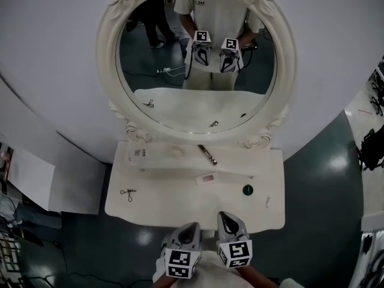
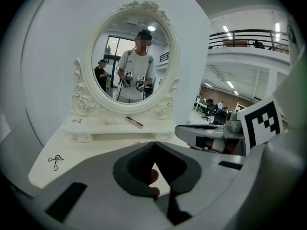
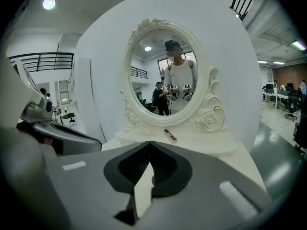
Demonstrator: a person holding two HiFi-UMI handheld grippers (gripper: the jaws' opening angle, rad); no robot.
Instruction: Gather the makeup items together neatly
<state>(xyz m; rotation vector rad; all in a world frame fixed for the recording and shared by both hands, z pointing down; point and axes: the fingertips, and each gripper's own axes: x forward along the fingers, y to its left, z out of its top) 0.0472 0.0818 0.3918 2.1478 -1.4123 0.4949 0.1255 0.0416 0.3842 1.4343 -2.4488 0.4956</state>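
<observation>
Vanity tidy-up begins: the left gripper (image 1: 193, 227) and right gripper (image 1: 224, 216), each claw pressed together on nothing, hover side by side at the near edge of a glossy cream vanity table (image 1: 120, 209). The makeup items lie scattered ahead. A wiry metal eyelash curler (image 1: 128, 193) sits well off the left claw's left, a small pinkish flat piece (image 1: 207, 177) straight ahead, a round dark-green item (image 1: 248, 189) just ahead-right of the right claw, and a slim dark tube (image 1: 207, 155) beyond on the raised shelf. Probably best: spread the jaws before descending, fetch outliers first, and pinch the tube across its width so it cannot roll.
</observation>
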